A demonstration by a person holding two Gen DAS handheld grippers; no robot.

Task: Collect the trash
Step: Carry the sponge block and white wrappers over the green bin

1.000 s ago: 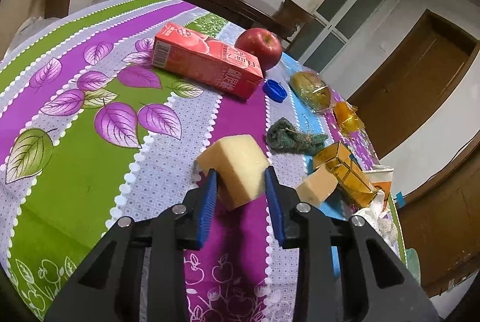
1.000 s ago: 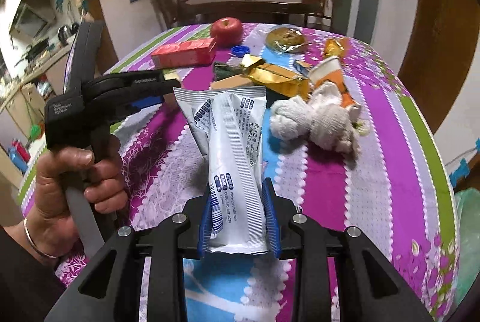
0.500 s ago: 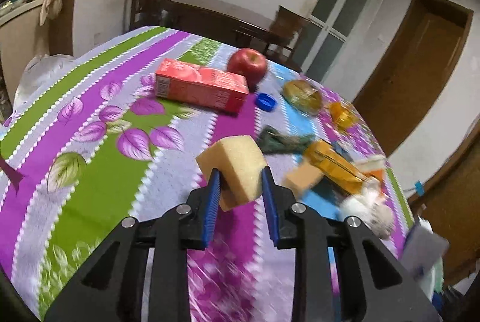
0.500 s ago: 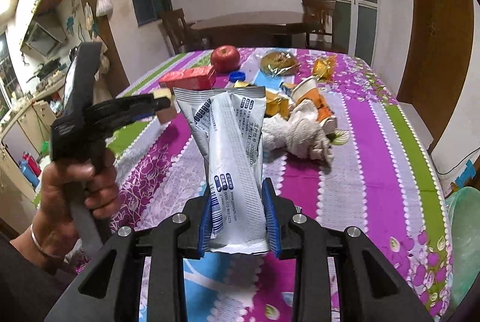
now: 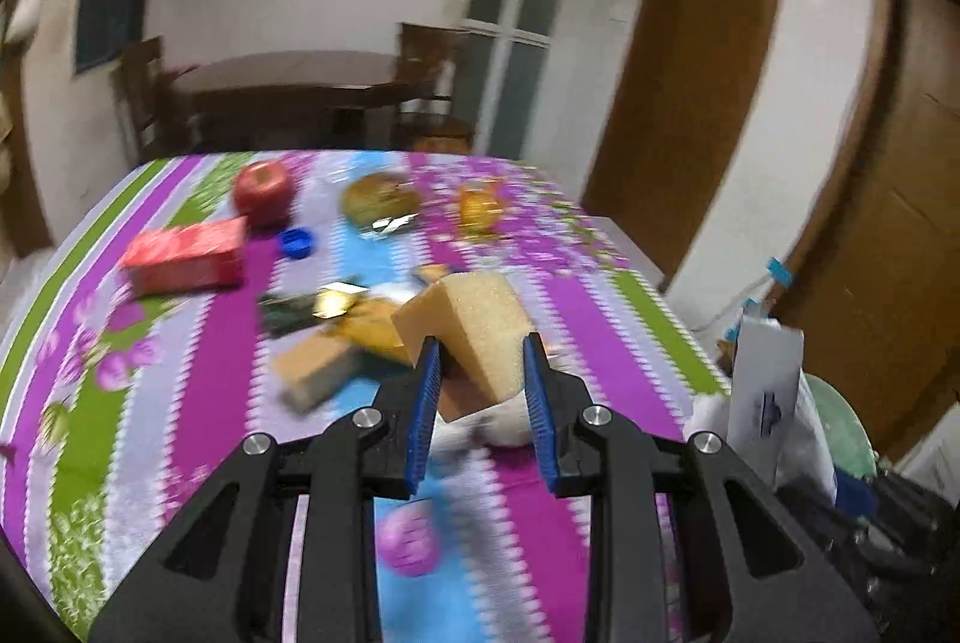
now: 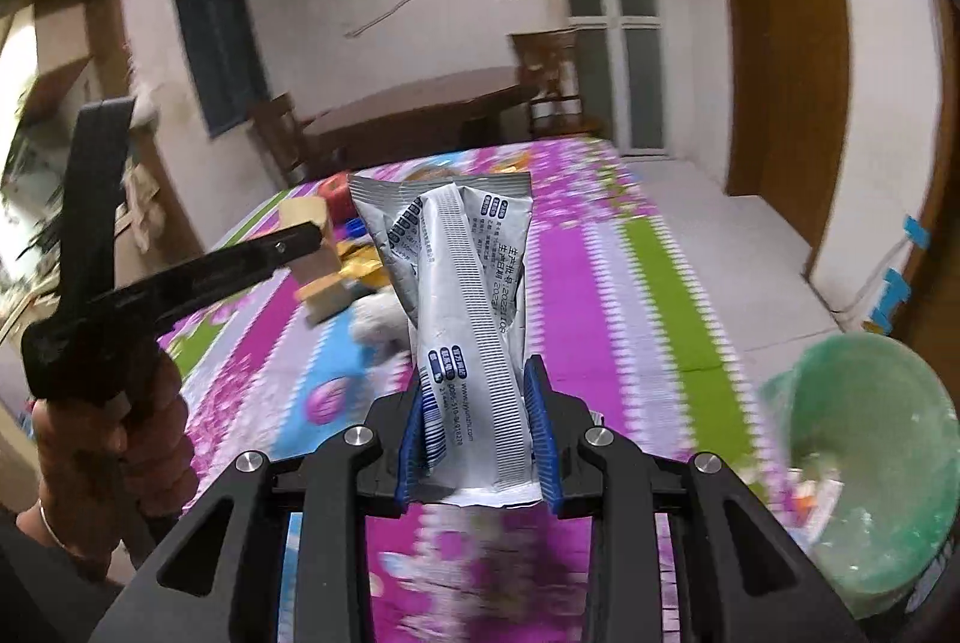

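A light, springy sponge (image 5: pixel 474 337) is pinched mid-body in the left gripper (image 5: pixel 483 403), a slick, crinkly wrapper (image 6: pixel 468 319) low down in the right gripper (image 6: pixel 477 433).

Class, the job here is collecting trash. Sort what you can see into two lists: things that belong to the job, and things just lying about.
Job:
left gripper holding yellow sponge
right gripper holding silver wrapper
green bin

Lying about:
red apple
red carton
blue cap
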